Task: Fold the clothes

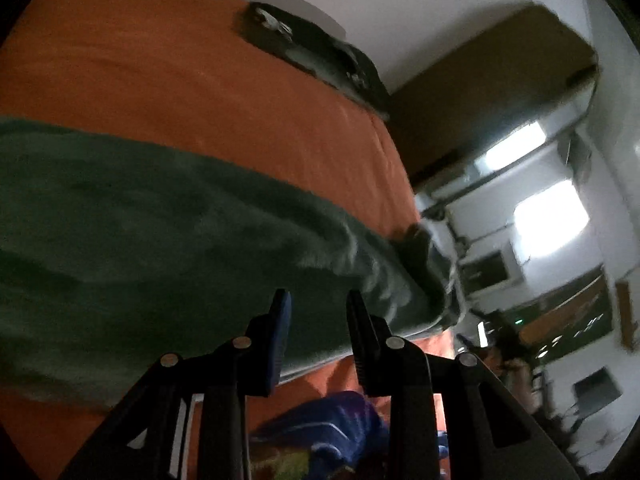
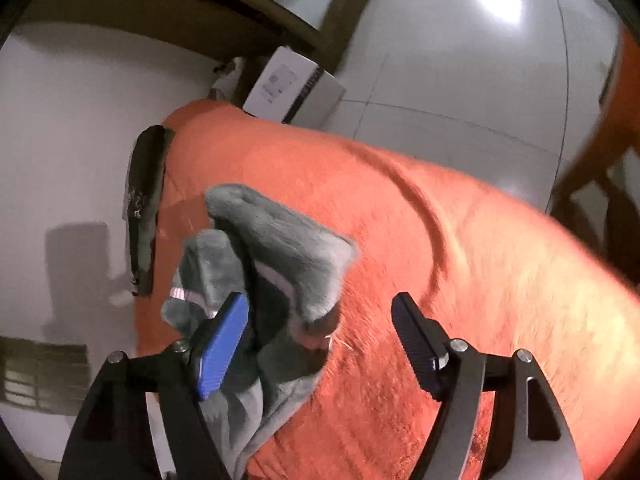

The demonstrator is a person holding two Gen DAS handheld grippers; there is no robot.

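Observation:
A grey-green fleece garment (image 1: 168, 232) lies spread across the orange bed cover (image 1: 180, 88). My left gripper (image 1: 317, 300) hovers over its near edge, jaws apart, with nothing showing between the pads. In the right wrist view a bunched-up end of the same grey fleece (image 2: 280, 248) sits crumpled on the orange cover (image 2: 460, 260). My right gripper (image 2: 320, 298) stands wide open around it. The fleece rests against the blue pad of the left finger (image 2: 222, 344); the right finger (image 2: 416, 344) is well clear of it.
A dark folded garment (image 1: 312, 52) lies at the bed's far edge, also visible as a dark strip (image 2: 144, 208). A blue patterned cloth (image 1: 340, 420) lies beneath my left gripper. A white box (image 2: 292, 84) stands on the tiled floor beyond the bed. Wooden furniture (image 1: 492, 80) is nearby.

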